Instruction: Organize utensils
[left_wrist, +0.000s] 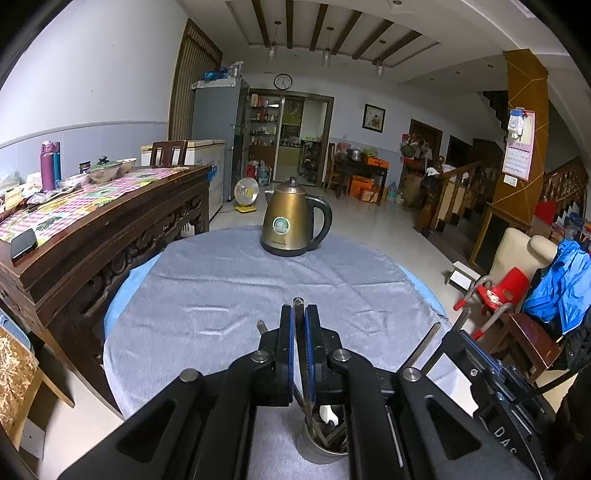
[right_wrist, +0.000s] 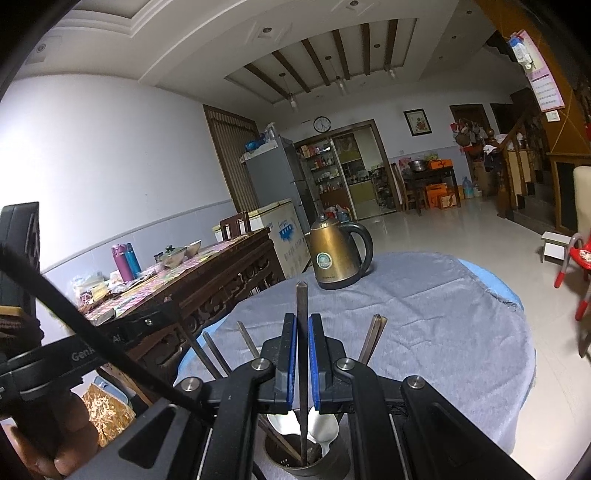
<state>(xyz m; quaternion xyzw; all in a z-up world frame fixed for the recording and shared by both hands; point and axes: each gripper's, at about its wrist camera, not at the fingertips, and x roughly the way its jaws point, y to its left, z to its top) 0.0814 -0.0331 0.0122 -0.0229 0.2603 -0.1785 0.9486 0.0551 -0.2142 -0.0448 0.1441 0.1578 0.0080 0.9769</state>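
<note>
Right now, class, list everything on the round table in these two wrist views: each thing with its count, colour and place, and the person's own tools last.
kettle: one, brass-coloured with black handle, upright at the far side of the table.
tablecloth: one, grey-blue, covering the round table.
utensil cup: one, metal, near edge, below the grippers.
chopsticks: several, dark; one in each gripper, others standing in the cup.
spoons: two, white, in the cup.
left gripper: one, black with blue pads, shut on a chopstick above the cup.
right gripper: one, black with blue pads, shut on a chopstick whose lower end is in the cup.
</note>
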